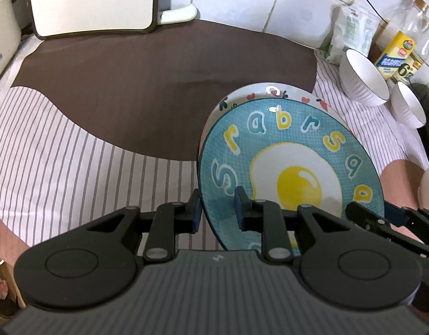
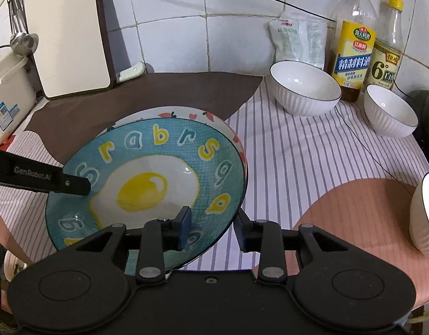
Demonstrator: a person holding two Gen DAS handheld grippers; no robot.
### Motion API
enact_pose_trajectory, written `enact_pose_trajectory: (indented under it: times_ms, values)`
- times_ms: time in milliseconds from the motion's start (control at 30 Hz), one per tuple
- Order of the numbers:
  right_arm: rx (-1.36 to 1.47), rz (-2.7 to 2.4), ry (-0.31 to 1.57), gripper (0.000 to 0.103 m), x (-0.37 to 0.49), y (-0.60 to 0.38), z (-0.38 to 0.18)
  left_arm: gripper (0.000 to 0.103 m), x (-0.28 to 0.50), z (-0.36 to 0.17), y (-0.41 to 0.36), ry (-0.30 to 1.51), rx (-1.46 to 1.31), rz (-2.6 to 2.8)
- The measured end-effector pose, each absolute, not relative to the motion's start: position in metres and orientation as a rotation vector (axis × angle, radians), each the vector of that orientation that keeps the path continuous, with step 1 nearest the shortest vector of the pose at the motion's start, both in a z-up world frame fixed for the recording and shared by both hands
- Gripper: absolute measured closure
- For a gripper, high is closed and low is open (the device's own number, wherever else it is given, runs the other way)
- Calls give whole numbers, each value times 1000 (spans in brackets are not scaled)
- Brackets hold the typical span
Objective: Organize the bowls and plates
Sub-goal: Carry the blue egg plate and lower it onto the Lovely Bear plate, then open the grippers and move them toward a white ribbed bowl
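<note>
Blue plate (image 2: pixel 147 184): glazed ceramic, teal grid ground, fried-egg picture in the middle, ring of yellow and blue letters round it, dark rim line.
Where it is: centre-left of the right wrist view, lower right of the left wrist view, lying on a white plate (image 2: pixel 169 111) with red and green marks on its rim; the far rim of that plate shows beyond it. Whether it is fully seated I cannot tell.
Left gripper (image 1: pixel 216 209): fingers closed on the blue plate's rim, one pad under, one on the face.
Right gripper (image 2: pixel 213 230): fingers stand apart astride the near rim, one pad over the face, the other outside the edge; a gap shows, so no clamp.
Handling: I judge it stiff, fairly heavy for its thickness, slick from the glaze and breakable; it would chip if knocked on the plate below.
Where to hold: the rim, pads well in over the lip, best at two opposite points.
Bowls: two white ribbed bowls (image 2: pixel 305 88) (image 2: pixel 390 111) at upper right, apart from each other; a third bowl (image 2: pixel 425 215) at the right edge.
Desk (image 2: pixel 298 153): striped cloth with brown and pink patches.
Behind: bottles (image 2: pixel 354 36) and a pouch (image 2: pixel 298 39) by the tiled wall.
</note>
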State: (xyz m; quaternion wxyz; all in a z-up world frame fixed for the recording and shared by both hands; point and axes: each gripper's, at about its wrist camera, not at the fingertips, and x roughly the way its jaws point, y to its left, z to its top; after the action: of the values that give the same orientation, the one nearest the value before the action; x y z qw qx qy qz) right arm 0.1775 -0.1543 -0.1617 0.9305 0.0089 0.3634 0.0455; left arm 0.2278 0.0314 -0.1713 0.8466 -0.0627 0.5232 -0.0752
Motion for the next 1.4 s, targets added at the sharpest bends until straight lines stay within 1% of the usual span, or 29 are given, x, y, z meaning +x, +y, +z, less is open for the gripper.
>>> enact_pose_trajectory:
  times_ms: [300,367,567,767,933,1033,1100,1167,1400]
  values:
    - [-16,70,677,58,183,-152,-170,81,237,-173,27,1117,-128,-99]
    - [-21,62,672,58,186,-153,-173,83,239,-175,26,1123,-118,-83]
    - [11,76,672,58,187,-161,-175,83,237,-174,22,1114,-83,-78]
    - [33,127,621,58,163,-178,-156,83,224,-161,18,1127,-33,-91]
    - [3,178,554,57,127,-197,-133,82,204,-134,12,1109,-30,-122]
    - [-29,189,514,52,105,-209,-122,79,190,-114,2,1080,-18,-155]
    - [-48,191,486,46,89,-218,-117,77,180,-102,-9,1055,-5,-184]
    - [-54,179,461,44,76,-231,-112,72,169,-92,-21,1032,11,-219]
    - [-40,79,412,38,44,-282,-111,66,143,-69,-82,956,62,-379]
